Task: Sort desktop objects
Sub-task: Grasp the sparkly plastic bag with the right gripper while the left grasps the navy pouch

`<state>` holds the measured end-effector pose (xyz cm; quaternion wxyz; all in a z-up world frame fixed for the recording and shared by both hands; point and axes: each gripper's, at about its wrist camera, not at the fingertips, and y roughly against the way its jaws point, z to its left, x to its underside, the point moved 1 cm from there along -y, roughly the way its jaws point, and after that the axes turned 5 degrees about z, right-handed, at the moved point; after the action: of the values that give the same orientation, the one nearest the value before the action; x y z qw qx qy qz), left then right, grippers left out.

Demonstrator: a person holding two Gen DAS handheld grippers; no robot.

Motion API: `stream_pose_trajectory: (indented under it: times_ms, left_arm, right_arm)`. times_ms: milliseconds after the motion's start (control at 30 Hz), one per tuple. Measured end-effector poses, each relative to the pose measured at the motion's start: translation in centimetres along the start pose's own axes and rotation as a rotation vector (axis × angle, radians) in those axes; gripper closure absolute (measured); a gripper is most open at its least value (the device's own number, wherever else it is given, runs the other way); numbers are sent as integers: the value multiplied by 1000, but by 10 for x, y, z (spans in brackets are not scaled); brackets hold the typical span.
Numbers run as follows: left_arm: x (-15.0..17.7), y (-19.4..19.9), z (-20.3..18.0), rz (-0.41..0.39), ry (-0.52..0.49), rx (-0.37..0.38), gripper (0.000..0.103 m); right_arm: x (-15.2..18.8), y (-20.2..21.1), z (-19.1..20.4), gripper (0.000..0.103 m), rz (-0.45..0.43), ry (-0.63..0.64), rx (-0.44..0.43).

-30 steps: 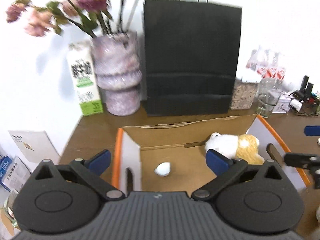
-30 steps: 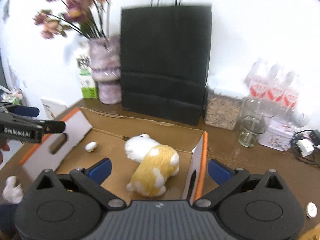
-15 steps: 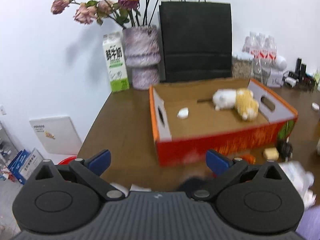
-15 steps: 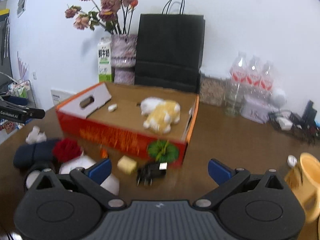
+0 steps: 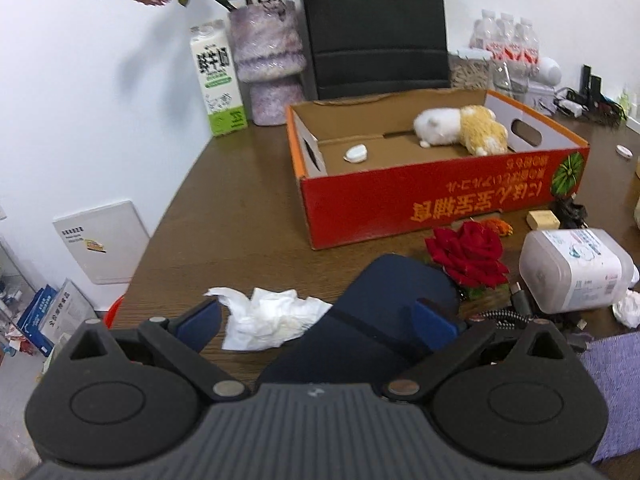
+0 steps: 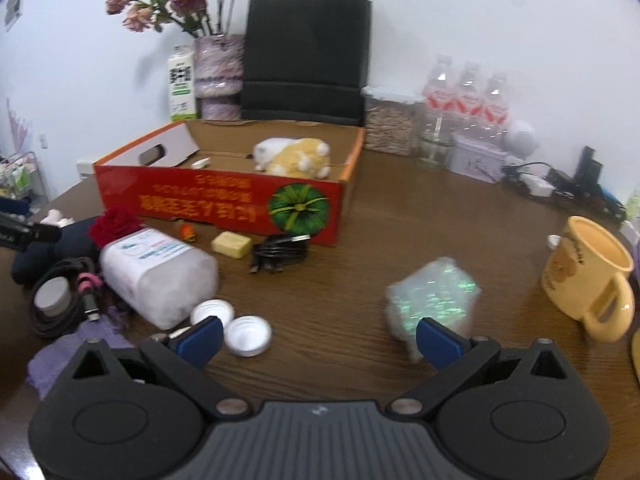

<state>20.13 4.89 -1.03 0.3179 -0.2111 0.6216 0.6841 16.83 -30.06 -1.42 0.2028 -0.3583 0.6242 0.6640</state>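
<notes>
A red cardboard box [image 5: 440, 196] [image 6: 216, 200] holds a plush toy [image 5: 460, 126] [image 6: 294, 156] and a small white piece [image 5: 356, 154]. My left gripper [image 5: 316, 318] is open and empty, low over a crumpled tissue [image 5: 272, 318] and a dark blue pouch [image 5: 384, 304]. A red rose [image 5: 468, 252], a fallen white plastic jar [image 5: 576, 270] [image 6: 156, 272] and a yellow block [image 6: 231, 244] lie before the box. My right gripper [image 6: 320, 338] is open and empty, with two white lids [image 6: 248, 334] and a shiny wrapped packet [image 6: 432, 300] just ahead.
A black paper bag [image 5: 374, 28], flower vase [image 5: 268, 60] and milk carton [image 5: 218, 80] stand at the back. Water bottles [image 6: 464, 104], a yellow mug [image 6: 588, 276], black cables [image 6: 280, 254] and a purple cloth [image 6: 68, 356] are around. The table's left edge is close.
Both grippers have pulled back from over the box to the front of the table and dropped lower. The clutter in front of the box has come into view.
</notes>
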Motion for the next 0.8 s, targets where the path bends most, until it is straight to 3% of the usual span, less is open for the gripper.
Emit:
stream_pose_trajectory:
  times_ms: [300,500,633,667,733,800]
  left_arm:
    - [-4,-17,-11,40,-44,105,0]
    - [-2,-34,-15,85,-41,115,0]
    - [-1,-42,-13,102,-19,130,4]
    - [-2,-42,-12,102,-9,145,9]
    - [-2,-41,-12,100,6,164,15]
    - [-1,-39,-14,94,1,161,17]
  right_arm:
    - [-10,-16,-39,0,1,-2,93]
    - [-17,-43,-55,2,22,-9,100]
    - [-19,-58,-57,22,45,-11,68]
    - [-19,-62,-56,25,54,-6,64]
    - [-18,-65,-54,45,59,0,54]
    - [-16,-66,-50,52,57,3,34]
